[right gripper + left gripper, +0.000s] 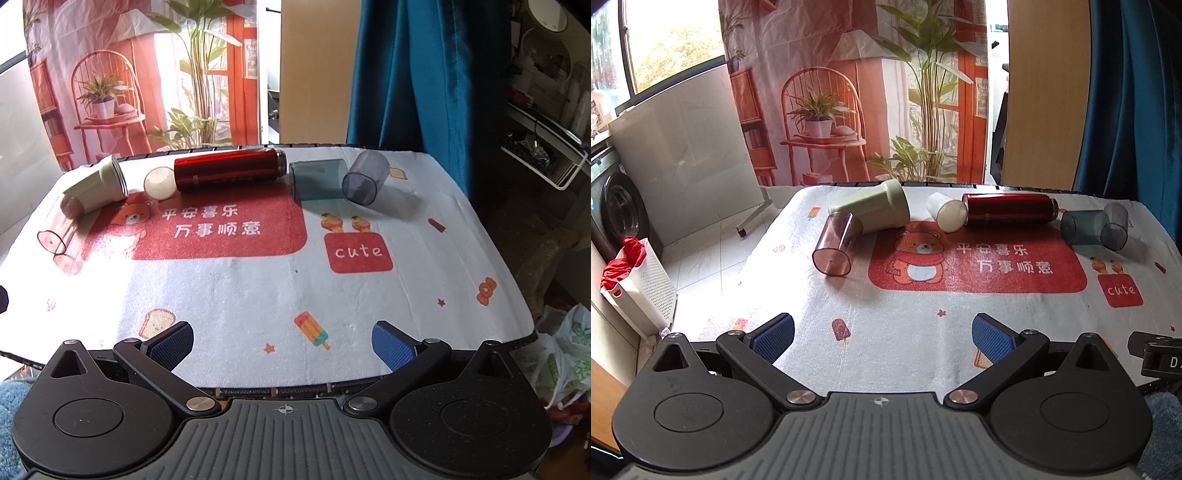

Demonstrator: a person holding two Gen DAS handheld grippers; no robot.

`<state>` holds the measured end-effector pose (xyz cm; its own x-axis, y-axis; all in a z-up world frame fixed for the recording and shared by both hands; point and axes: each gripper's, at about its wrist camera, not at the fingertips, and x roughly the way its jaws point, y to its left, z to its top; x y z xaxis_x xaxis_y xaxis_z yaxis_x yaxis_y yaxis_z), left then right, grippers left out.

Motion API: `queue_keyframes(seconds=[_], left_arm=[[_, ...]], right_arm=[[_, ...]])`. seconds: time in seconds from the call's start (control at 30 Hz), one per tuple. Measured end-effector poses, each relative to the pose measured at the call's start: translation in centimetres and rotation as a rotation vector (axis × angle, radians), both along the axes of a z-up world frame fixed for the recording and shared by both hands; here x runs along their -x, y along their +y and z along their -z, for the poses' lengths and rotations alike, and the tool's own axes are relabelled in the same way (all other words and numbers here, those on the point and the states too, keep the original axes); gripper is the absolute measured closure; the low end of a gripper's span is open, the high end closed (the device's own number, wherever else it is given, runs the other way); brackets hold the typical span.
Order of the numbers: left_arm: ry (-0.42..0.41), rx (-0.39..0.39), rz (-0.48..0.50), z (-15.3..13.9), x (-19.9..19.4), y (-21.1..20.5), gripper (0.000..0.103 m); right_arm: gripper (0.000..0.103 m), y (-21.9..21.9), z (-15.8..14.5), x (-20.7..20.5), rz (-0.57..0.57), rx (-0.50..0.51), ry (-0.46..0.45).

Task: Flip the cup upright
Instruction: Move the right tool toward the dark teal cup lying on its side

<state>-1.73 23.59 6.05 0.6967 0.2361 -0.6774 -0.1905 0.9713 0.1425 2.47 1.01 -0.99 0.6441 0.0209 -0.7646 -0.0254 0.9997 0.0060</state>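
Several cups lie on their sides along the far part of the table. A clear pink cup (836,245) (57,225) lies far left against a pale green cup (877,206) (98,184). A small white cup (947,214) (159,182) lies beside a red can (1010,208) (231,169). A dark teal cup (1084,227) (317,179) and a grey clear cup (1115,225) (365,177) lie far right. My left gripper (882,336) and right gripper (282,345) are open and empty, near the table's front edge.
A printed cloth (258,288) with a red bear panel covers the table. A blue curtain (424,74) hangs behind right. A white laundry basket (639,291) and a leaning white board (687,162) stand on the floor at left. Plastic bags (561,354) lie at right.
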Motion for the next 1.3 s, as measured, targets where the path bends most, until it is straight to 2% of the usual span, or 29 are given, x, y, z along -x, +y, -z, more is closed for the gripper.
queue_keyframes(seconds=[0.17,0.83,1.3], left_arm=[[-0.057,-0.010,-0.001,-1.7,-0.5,0.0,0.000],[-0.117,-0.041,-0.019,-4.8,-7.0,1.0,0.000],[-0.168,-0.056,-0.027,-6.4,-10.3,1.7,0.000]], right_arm=[[0.000,0.2,-1.9,-0.9,-0.009,0.001,-0.042],[0.000,2.1,-6.2,-7.9,-0.066,0.019,-0.117],[0.000,2.9,-8.4,-11.7,-0.105,-0.018,-0.153]])
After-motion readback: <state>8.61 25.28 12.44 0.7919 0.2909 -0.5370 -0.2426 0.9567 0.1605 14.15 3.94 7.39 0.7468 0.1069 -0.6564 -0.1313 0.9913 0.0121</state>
